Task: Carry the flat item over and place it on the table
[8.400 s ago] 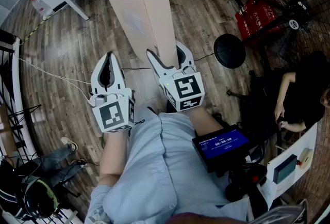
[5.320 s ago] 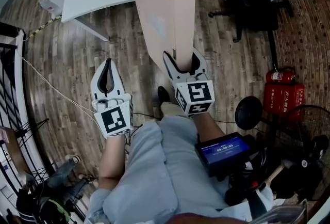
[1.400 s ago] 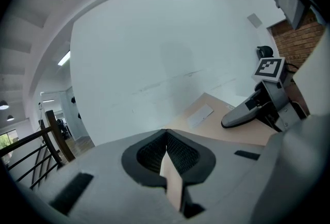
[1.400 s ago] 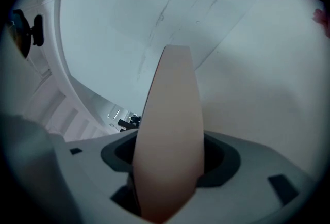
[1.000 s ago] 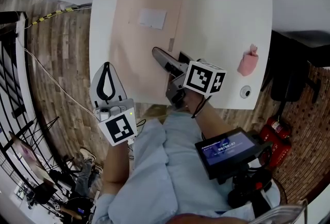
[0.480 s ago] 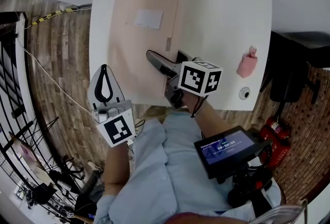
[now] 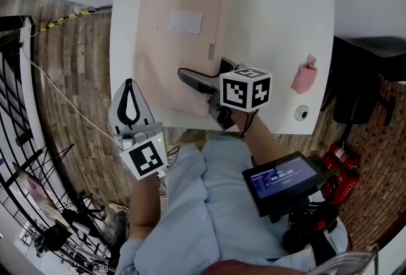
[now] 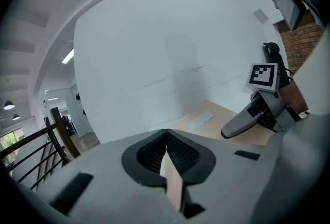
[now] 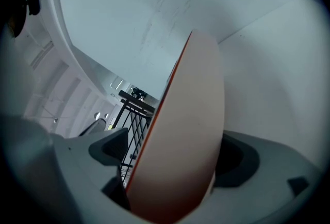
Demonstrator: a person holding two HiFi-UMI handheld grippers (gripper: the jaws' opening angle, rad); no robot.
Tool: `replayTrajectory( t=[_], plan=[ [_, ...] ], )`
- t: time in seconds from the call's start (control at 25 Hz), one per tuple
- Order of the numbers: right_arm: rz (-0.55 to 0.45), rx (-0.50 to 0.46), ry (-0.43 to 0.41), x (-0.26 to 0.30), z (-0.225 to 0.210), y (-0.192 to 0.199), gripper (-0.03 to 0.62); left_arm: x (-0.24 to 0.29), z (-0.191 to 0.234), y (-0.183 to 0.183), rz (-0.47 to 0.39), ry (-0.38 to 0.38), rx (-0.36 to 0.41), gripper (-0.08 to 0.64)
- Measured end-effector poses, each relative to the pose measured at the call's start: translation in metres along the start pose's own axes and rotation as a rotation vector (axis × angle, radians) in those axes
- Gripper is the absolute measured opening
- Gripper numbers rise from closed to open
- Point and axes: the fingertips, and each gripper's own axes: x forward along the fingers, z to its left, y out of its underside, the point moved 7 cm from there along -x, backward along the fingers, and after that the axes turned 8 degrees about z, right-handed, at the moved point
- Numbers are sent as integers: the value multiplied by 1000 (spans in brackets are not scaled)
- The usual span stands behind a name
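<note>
The flat item (image 7: 177,39), a pale pink board with a white label, lies flat on the white table (image 7: 273,26). My right gripper (image 7: 203,71) is at the board's near right corner. Its jaws have just been opening. In the right gripper view the board (image 9: 191,130) stands between them, and a gap shows beside the left jaw, so the right gripper (image 9: 172,153) is open. My left gripper (image 7: 130,83) hangs shut and holds nothing, off the table's near left corner over the wooden floor. The left gripper view shows its joined tips (image 8: 166,135) and the right gripper (image 8: 252,117) over the board (image 8: 221,120).
A pink object (image 7: 304,75) lies near the table's right edge, with a round cable hole (image 7: 301,113) beside it. A screen device (image 7: 284,179) sits at my waist. A dark chair (image 7: 368,96) and a red extinguisher (image 7: 333,175) are at the right. A black railing (image 7: 19,109) runs along the left.
The board, earlier carried upright over the floor, now lies on the table. In the last second the right gripper rolled, its jaws spread wider, and it shifted slightly toward the near edge.
</note>
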Motion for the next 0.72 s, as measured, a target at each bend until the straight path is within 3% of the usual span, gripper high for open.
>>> replayTrajectory(
  t=[0.72],
  plan=[
    [140,-87,57,8,-26,18,571,1,-13,3,16,27,-11,9]
  ],
)
